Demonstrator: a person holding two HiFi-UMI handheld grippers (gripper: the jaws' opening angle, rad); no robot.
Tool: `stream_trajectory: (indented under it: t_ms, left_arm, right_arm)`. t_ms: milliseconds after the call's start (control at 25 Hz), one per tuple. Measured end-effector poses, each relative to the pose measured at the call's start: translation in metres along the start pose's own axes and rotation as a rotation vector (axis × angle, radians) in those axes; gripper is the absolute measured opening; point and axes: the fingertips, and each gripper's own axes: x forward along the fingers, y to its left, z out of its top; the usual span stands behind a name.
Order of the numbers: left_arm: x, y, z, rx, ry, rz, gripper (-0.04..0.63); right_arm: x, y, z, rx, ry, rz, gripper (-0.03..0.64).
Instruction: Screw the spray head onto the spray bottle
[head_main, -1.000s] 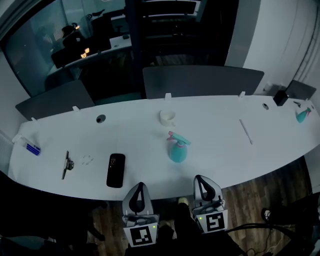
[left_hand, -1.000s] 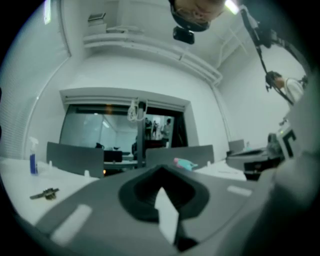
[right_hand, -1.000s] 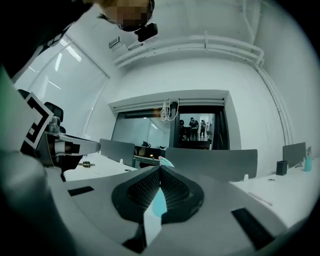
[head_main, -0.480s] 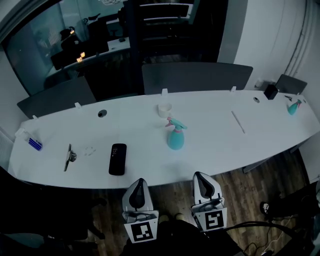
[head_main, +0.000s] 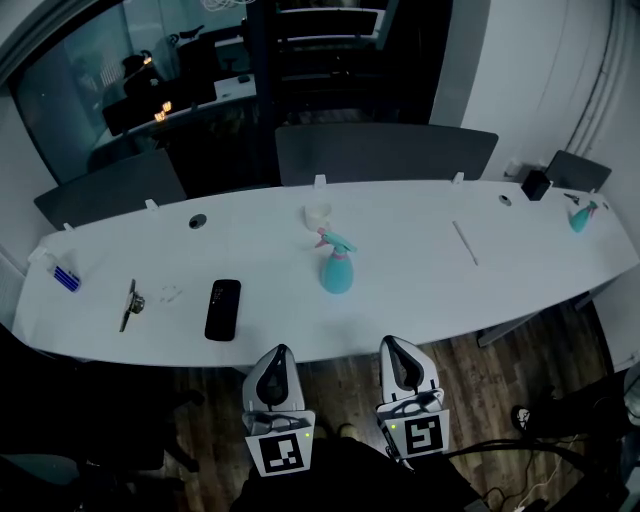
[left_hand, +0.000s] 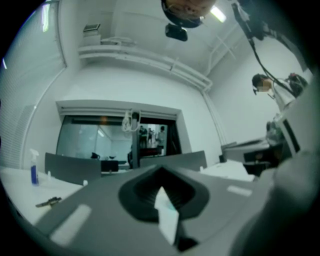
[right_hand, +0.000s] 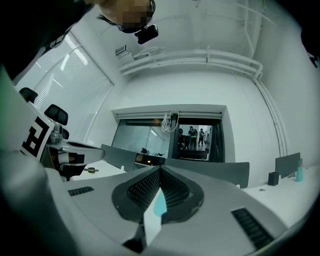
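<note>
Both claws were pinched fully together, nothing between the jaws on either one. The left gripper (head_main: 280, 352) and right gripper (head_main: 393, 344) hung side by side just off the near edge of the white table (head_main: 430, 295), touching nothing. The teal spray bottle (head_main: 337, 274) stood upright around the middle of the table, well apart from both, with the spray head (head_main: 334, 242) sitting on top. A black phone (head_main: 222, 309) lay off to its left, and a small white cup-ish thing (head_main: 318, 215) sat just behind it.
</note>
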Motion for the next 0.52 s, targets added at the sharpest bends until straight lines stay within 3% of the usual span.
stream_trajectory:
  t_ms: [520]
  left_arm:
    - [0.007,-0.018,0.004,0.007,-0.009,-0.006,0.002]
  right_arm:
    - [-0.007,-0.017,-0.003,-0.007,-0.008,-0.004,0.005]
